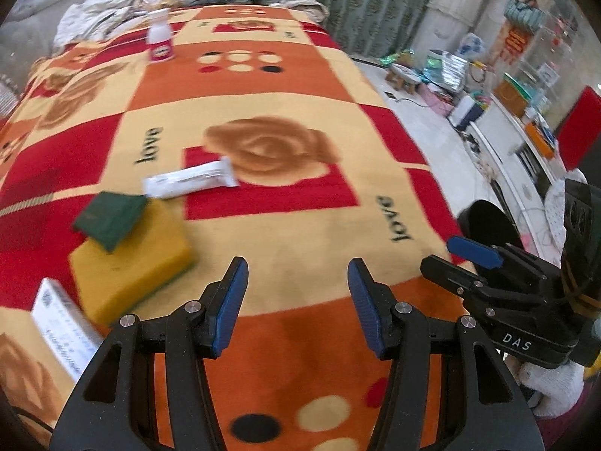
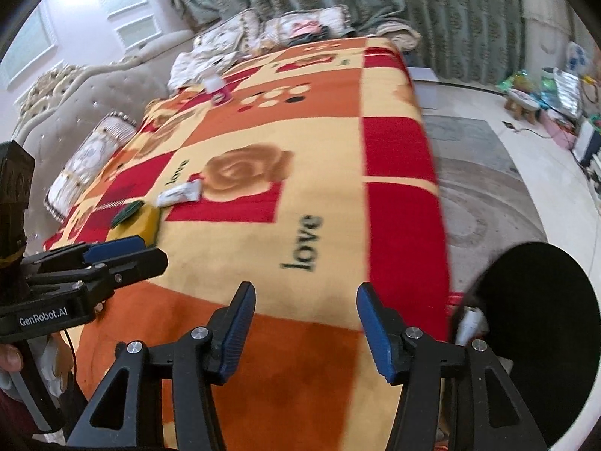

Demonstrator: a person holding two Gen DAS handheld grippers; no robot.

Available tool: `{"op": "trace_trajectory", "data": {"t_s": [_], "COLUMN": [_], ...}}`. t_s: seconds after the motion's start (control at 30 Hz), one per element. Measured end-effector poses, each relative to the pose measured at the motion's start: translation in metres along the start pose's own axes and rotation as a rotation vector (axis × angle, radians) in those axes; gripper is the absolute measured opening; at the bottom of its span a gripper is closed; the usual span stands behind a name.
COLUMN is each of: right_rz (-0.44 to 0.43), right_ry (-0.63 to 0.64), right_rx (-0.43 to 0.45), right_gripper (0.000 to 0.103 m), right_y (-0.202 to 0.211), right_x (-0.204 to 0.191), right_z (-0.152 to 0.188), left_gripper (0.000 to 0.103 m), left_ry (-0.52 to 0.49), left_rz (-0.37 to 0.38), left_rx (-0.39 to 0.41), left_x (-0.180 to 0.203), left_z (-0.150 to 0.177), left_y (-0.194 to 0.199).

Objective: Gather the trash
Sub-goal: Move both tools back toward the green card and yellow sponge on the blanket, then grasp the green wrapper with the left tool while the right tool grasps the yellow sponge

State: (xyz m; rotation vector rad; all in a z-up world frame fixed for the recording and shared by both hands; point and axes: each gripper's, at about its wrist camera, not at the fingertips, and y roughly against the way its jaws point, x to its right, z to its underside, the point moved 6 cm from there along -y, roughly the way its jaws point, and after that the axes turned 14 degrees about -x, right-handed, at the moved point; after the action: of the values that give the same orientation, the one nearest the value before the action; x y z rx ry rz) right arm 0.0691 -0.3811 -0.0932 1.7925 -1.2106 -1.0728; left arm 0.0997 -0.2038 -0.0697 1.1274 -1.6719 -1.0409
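Both hand-held grippers, left hand-held gripper [image 1: 296,300] and right hand-held gripper [image 2: 306,329], are hanging apart and empty; you are facing the white wrapper [image 1: 191,182] lying on the bed [image 1: 300,233], ready for picking.

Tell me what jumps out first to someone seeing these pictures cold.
The loud red, orange and cream blanket with roses and "love" print fills both views. On its left side lie a yellow sponge with a green pad on top and a white tube just beyond; a small white bottle stands at the far end. Both hand-held grippers, left and right, hang open and empty above it.
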Motion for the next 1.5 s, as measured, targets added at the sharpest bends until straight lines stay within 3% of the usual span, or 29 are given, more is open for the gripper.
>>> {"op": "trace_trajectory", "data": {"t_s": [0.47, 0.8, 1.03, 1.1, 1.23, 1.5], "right_rz": [-0.05, -0.07, -0.094, -0.101, -0.11, -0.127], "right_ry": [0.11, 0.146, 0.149, 0.157, 0.183, 0.162], "right_rx": [-0.055, -0.073, -0.086, -0.088, -0.089, -0.103], "right_gripper": [0.058, 0.06, 0.061, 0.061, 0.062, 0.063], "right_y": [-0.036, -0.05, -0.06, -0.062, -0.063, -0.07], "right_x": [-0.06, -0.083, -0.096, -0.102, -0.113, -0.11], "right_z": [-0.024, -0.036, -0.046, -0.048, -0.049, -0.046], "left_gripper": [0.054, 0.054, 0.054, 0.054, 0.054, 0.053], "left_ry": [0.17, 0.284, 0.305, 0.319, 0.307, 0.315], "left_rz": [-0.022, -0.09, -0.131, -0.108, -0.099, -0.145], "left_rx": [0.01, -0.026, -0.014, -0.026, -0.019, -0.107], "left_x": [-0.108, -0.172, -0.195, -0.199, -0.199, -0.209], "left_z": [0.002, -0.012, -0.04, -0.043, -0.032, -0.006], "left_y": [0.018, 0.011, -0.003, -0.005, 0.006, -0.005]}}
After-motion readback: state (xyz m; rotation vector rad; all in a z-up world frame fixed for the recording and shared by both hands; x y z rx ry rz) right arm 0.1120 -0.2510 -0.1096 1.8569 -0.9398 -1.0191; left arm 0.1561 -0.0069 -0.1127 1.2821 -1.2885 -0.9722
